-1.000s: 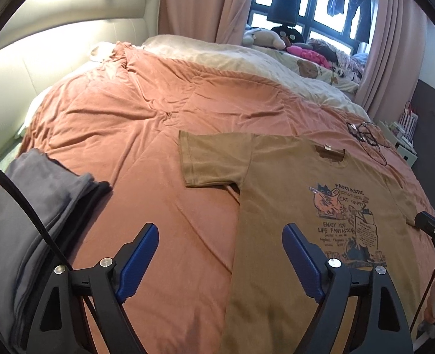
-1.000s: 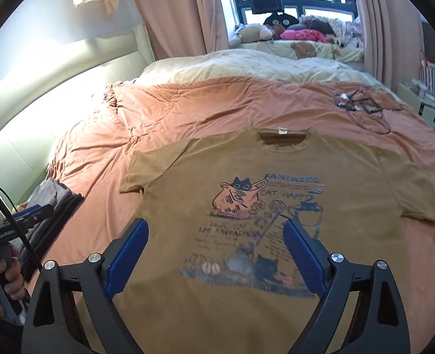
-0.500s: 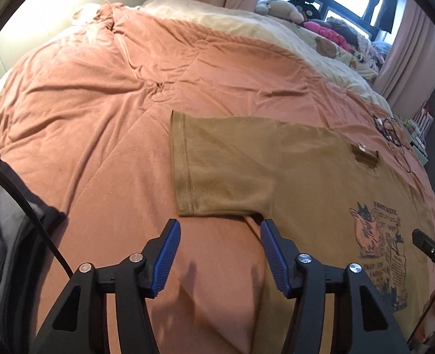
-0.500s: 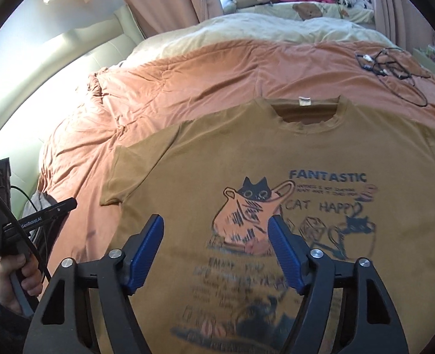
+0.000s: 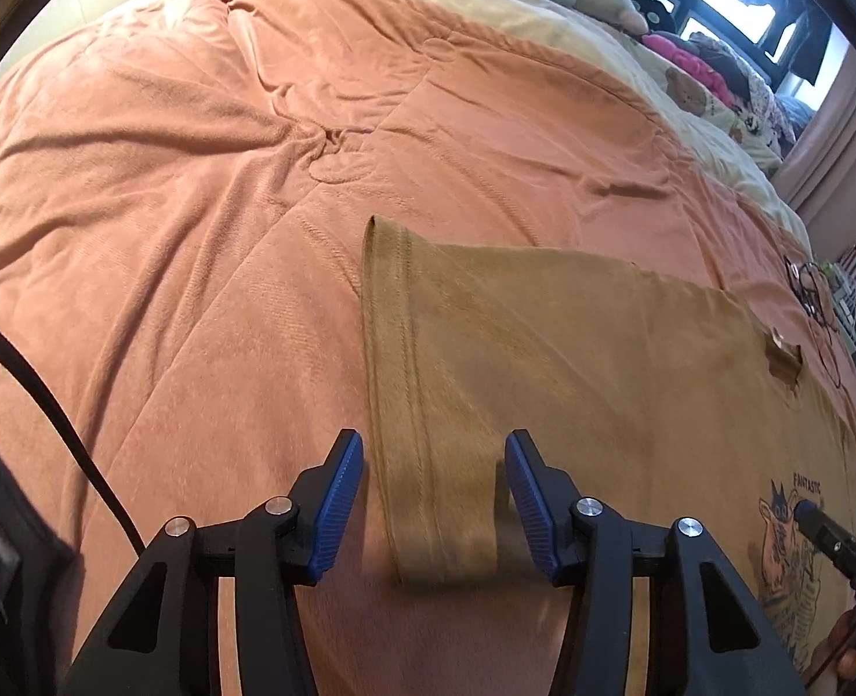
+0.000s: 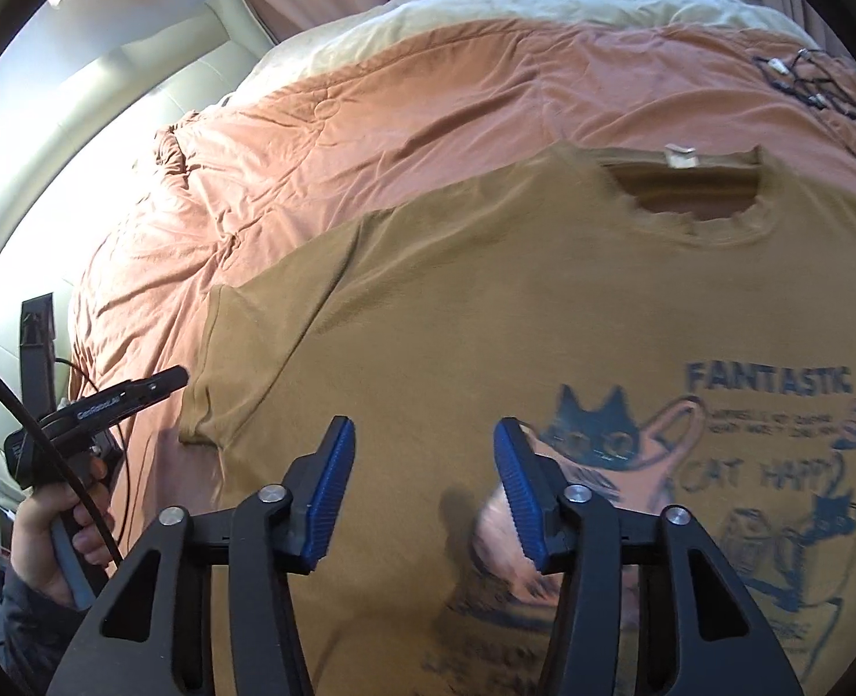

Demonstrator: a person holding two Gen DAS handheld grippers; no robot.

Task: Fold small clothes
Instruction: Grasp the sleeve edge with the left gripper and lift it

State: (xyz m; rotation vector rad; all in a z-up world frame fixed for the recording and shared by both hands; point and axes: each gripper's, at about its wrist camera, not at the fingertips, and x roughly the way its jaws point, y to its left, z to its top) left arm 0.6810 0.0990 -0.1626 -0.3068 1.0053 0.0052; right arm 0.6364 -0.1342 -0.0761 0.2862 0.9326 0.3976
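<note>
A: Item one, the T-shirt (image 6: 486,301): we record soft mustard-brown knit, short sleeves, ribbed collar with a pale label, blue and pink cat print reading FANTASTIC. It lies flat, print up, on the bed's rust-orange quilt (image 5: 167,232), a brushed, creased fabric with stitched seams.

B: Orientation?

A: Its long axis runs collar to hem, collar toward the cream bedding at the bed's far edge. The hem is cut off from us by the frame, and the lower print is smeared by blur.

B: Item two, the grippers?

A: The left gripper (image 5: 434,499), black with ribbed blue pads, has just been closing; its jaws straddle the double-stitched left sleeve (image 5: 428,406) cuff, released, no pad touching that we can see. The right gripper (image 6: 422,487) has likewise been closing, released, over the shirt's chest. In the right view a hand (image 6: 51,539) grips the left tool's handle.
</note>
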